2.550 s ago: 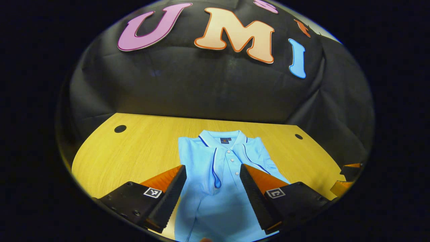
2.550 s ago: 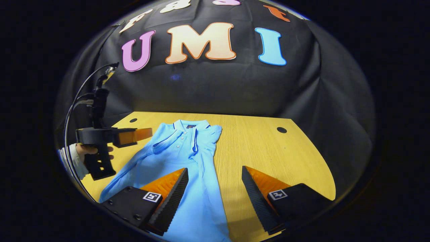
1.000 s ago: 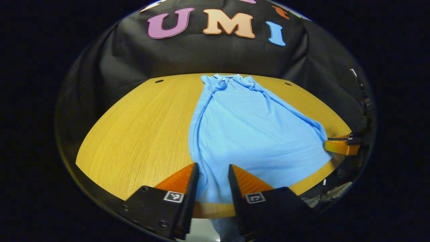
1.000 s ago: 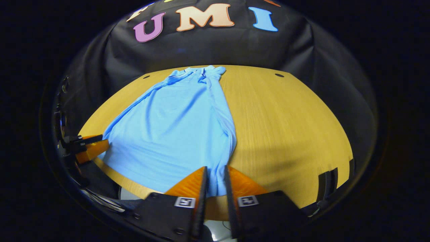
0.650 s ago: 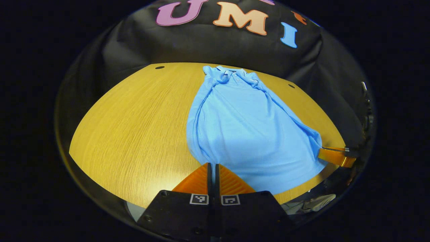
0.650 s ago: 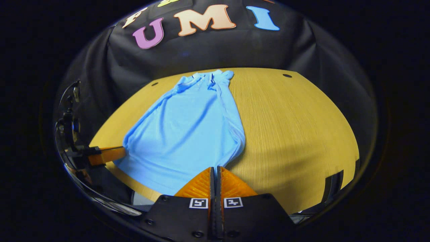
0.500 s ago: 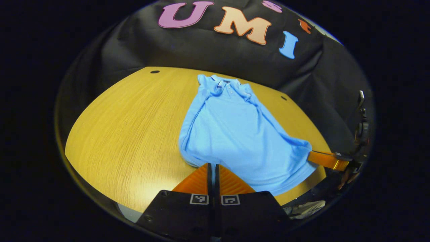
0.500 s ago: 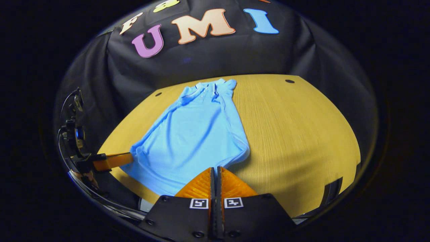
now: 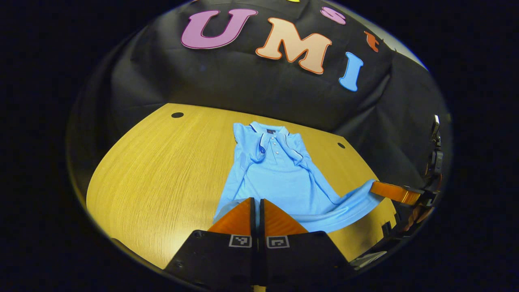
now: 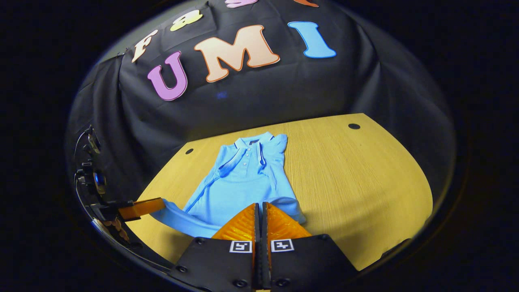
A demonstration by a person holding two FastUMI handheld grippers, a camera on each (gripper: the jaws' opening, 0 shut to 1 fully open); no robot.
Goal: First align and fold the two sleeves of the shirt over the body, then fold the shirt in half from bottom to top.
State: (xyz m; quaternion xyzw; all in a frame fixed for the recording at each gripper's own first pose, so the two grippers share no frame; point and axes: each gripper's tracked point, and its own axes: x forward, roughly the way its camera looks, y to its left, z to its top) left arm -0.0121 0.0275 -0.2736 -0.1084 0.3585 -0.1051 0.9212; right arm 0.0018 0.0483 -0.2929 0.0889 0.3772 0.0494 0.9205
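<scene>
On wooden counter (image 9: 154,170), toward far edge: light blue polo shirt (image 9: 275,174), collar farthest, sleeves folded in. Hem raised off counter near front edge. Left hand-held gripper (image 9: 255,211) and right hand-held gripper (image 10: 259,217) each pinched closed on a hem corner. Fabric looks soft, light, limp; sags between grips, best held at both corners. Black cloth wall behind.

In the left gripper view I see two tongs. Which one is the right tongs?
The right tongs are the far ones at the right edge, side-on, pinching the shirt hem. The left tongs, bottom middle, are the camera's own.
</scene>
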